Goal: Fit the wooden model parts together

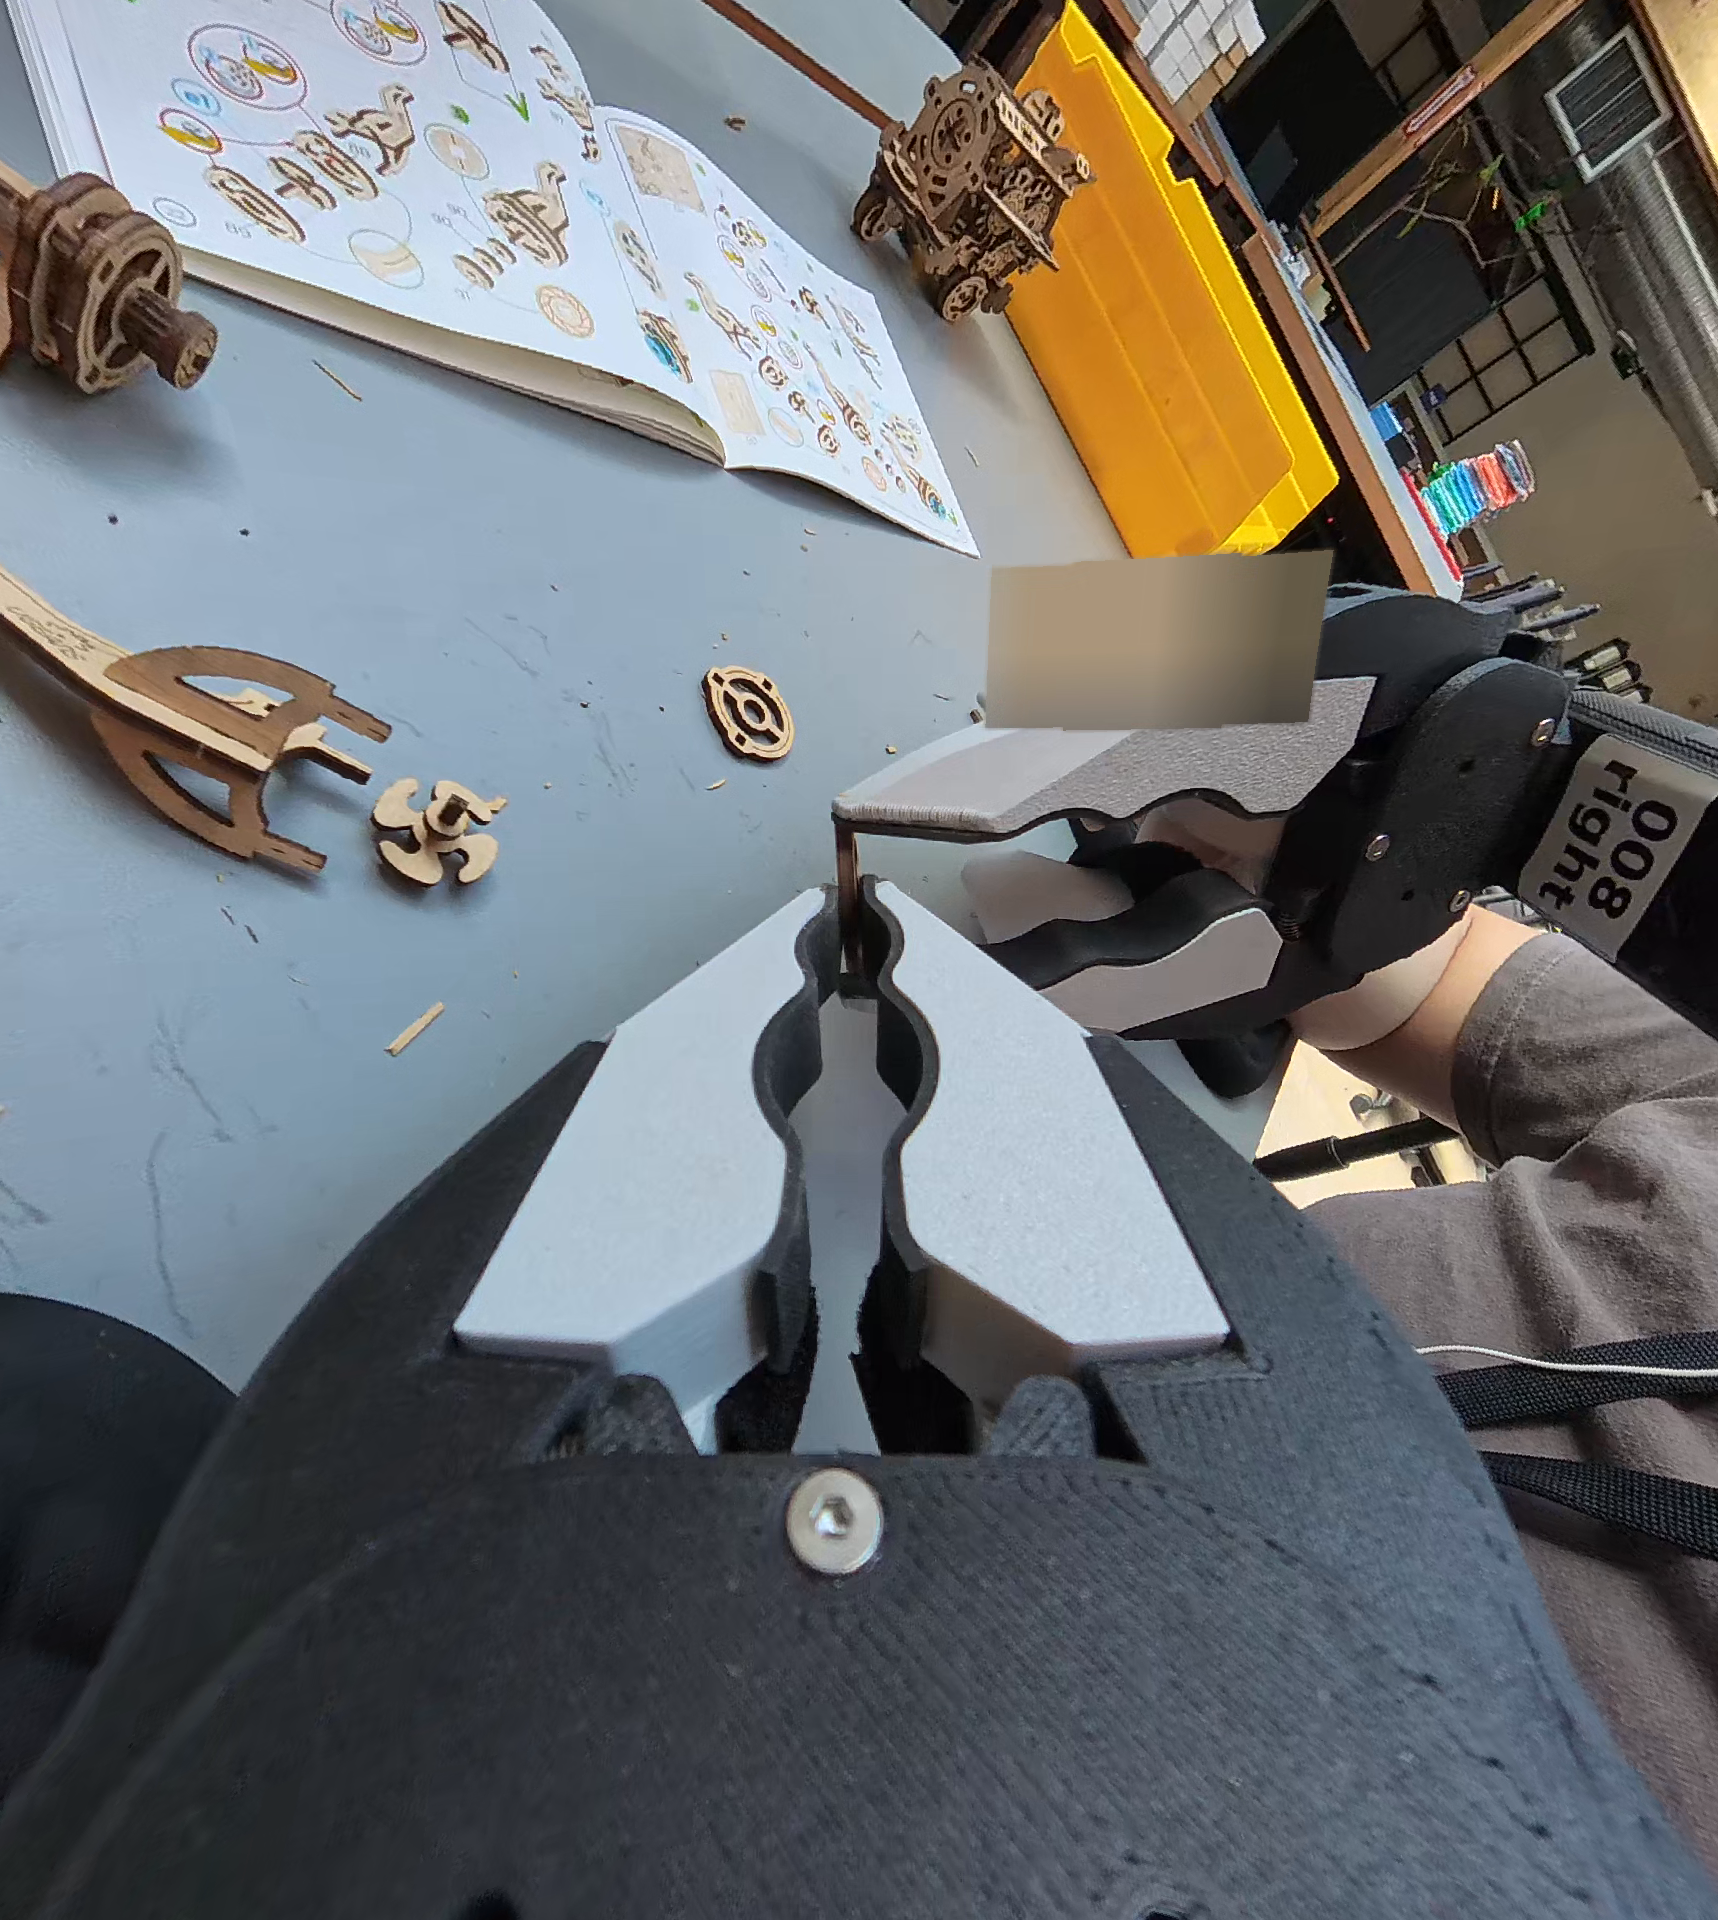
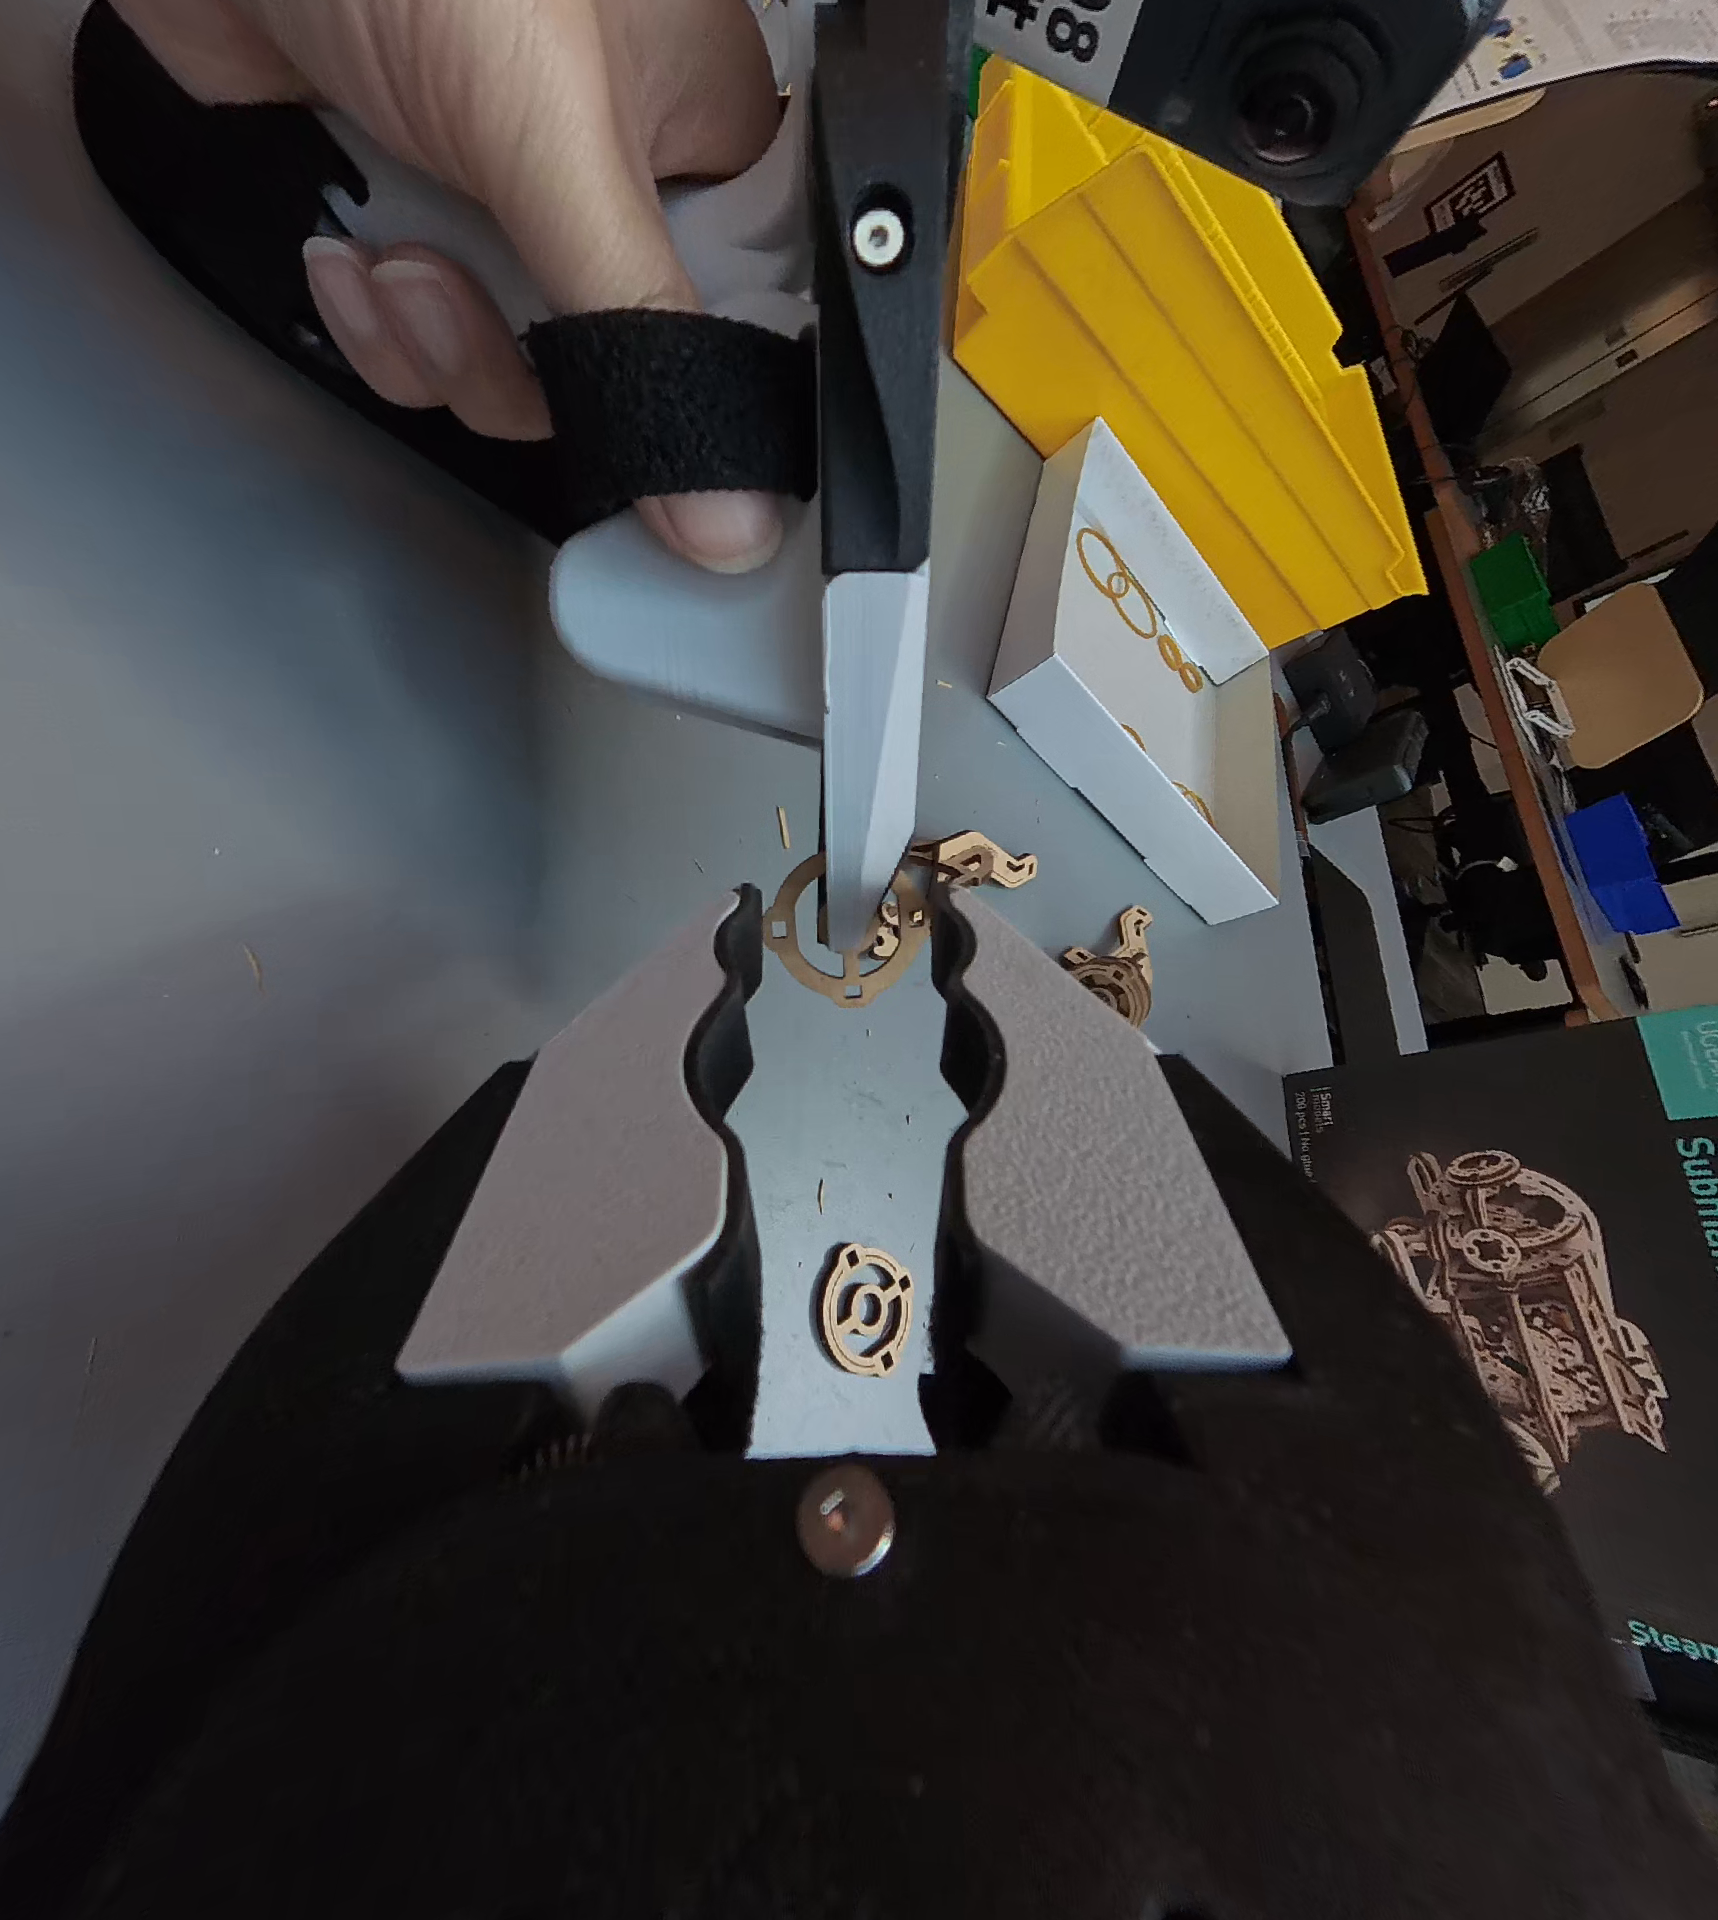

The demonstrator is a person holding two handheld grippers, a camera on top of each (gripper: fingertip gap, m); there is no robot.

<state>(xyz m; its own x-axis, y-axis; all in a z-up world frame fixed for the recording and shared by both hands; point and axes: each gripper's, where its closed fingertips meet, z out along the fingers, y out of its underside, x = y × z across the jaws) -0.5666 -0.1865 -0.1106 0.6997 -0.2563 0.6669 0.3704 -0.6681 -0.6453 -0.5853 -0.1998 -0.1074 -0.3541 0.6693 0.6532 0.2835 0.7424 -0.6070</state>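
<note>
A thin wooden ring (image 2: 801, 966) is held in the air between both grippers. My left gripper (image 1: 847, 896) is shut on it; in the left wrist view the ring (image 1: 847, 862) shows edge-on. My right gripper (image 2: 844, 920) comes in from the side with a fingertip against each side of the ring's rim. In the left wrist view its upper finger (image 1: 948, 810) rests on the ring's top edge. In the right wrist view the left gripper's fingers (image 2: 870, 748) reach down from above. A small round wooden disc (image 1: 748, 712) lies on the grey table, also seen below my right gripper (image 2: 865, 1311).
On the table are a propeller part (image 1: 437, 831), a forked wooden piece (image 1: 200, 748), a drum assembly (image 1: 76, 281), a finished model (image 1: 974, 187) and an open booklet (image 1: 481, 208). A yellow bin (image 2: 1177, 364), a white tray (image 2: 1135, 707), loose parts (image 2: 1109, 971) and a black kit box (image 2: 1603, 1351) lie beyond. Left and right tips are no more than a few centimetres apart. It is some 10 centimetres from my left tips to the small round wooden disc (image 1: 748, 712). It is also in sight in the right wrist view (image 2: 873, 1303).
</note>
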